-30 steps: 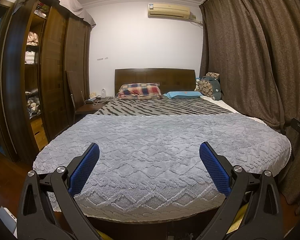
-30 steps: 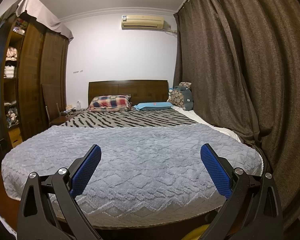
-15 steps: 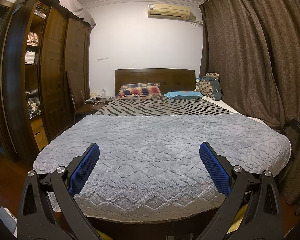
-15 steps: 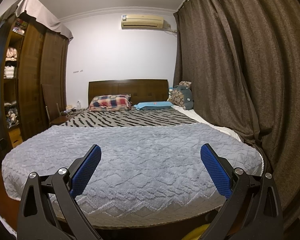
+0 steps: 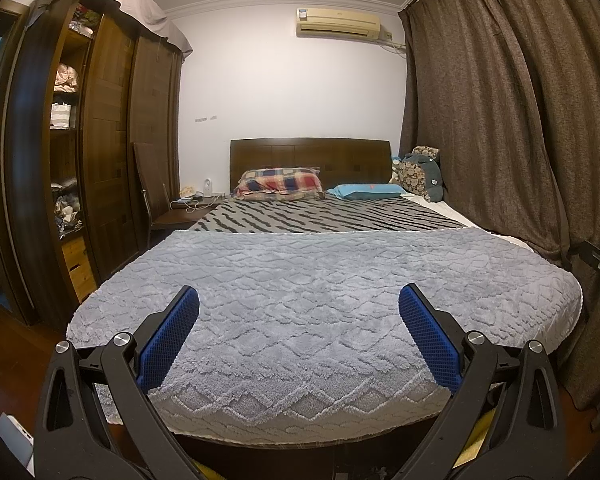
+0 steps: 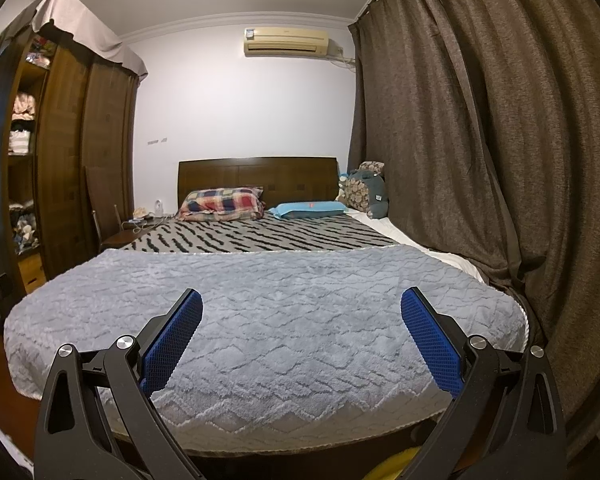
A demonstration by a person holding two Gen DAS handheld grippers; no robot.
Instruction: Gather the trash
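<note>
**Inspector:** Grippers first. The left gripper point(image 5: 299, 332) and right gripper point(image 6: 301, 334) both stand wide apart, empty, at the foot edge of the bed point(image 5: 324, 428).

**Clerk:** Trash location, heading, long axis?

**Inspector:** None visible on the grey blanket point(image 6: 268, 312); orientation cannot be told. Judgement: the operator should search along the bed's edges and the floor point(image 5: 4, 344) before committing either gripper.
</note>
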